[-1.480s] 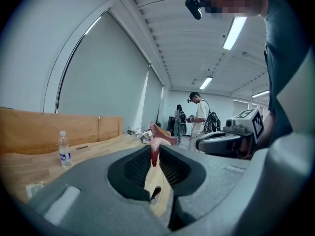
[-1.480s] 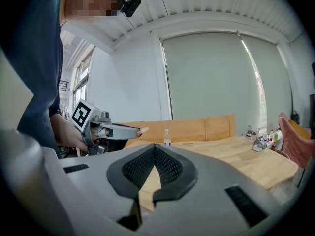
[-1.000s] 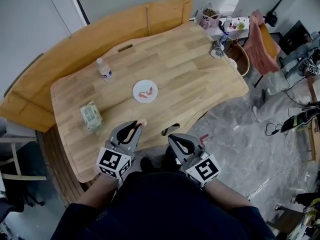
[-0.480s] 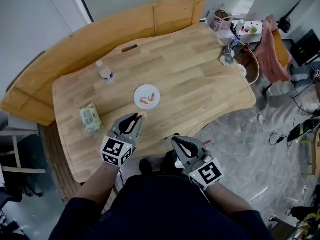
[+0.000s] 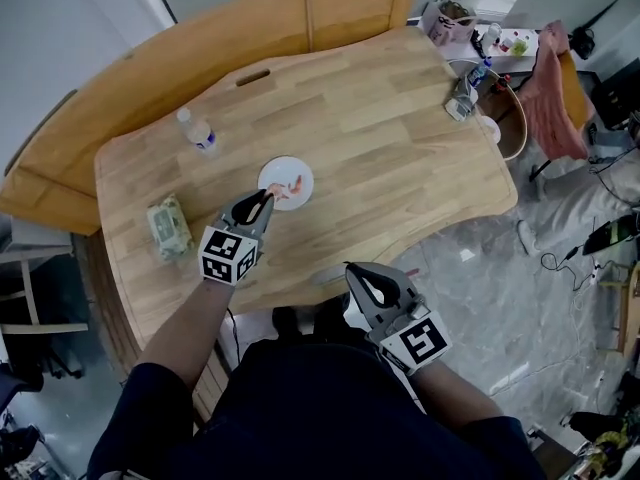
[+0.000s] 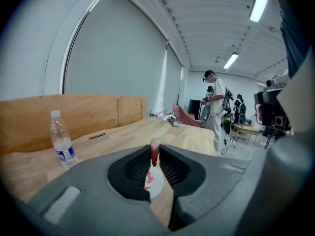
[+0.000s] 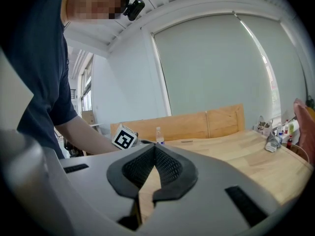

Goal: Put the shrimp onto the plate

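Observation:
A small white plate (image 5: 281, 173) lies mid-table with one pink shrimp (image 5: 293, 188) on it. My left gripper (image 5: 267, 197) reaches over the plate's near rim, shut on a second shrimp (image 6: 154, 152) that stands pinched upright between its tips. In the left gripper view the plate (image 6: 156, 183) and the shrimp lying on it (image 6: 147, 180) show below through the jaw gap. My right gripper (image 5: 362, 271) hangs at the table's front edge, shut with nothing in it (image 7: 154, 147).
A water bottle (image 5: 199, 134) stands at the back left and a tissue pack (image 5: 166, 224) lies near the left edge. Clutter (image 5: 462, 94) sits at the far right corner. A wooden bench (image 5: 190, 48) runs behind the table. People (image 6: 216, 108) stand across the room.
My left gripper has carried its shrimp forward from the table's near edge to over the plate's rim. The right gripper has stayed near the front edge.

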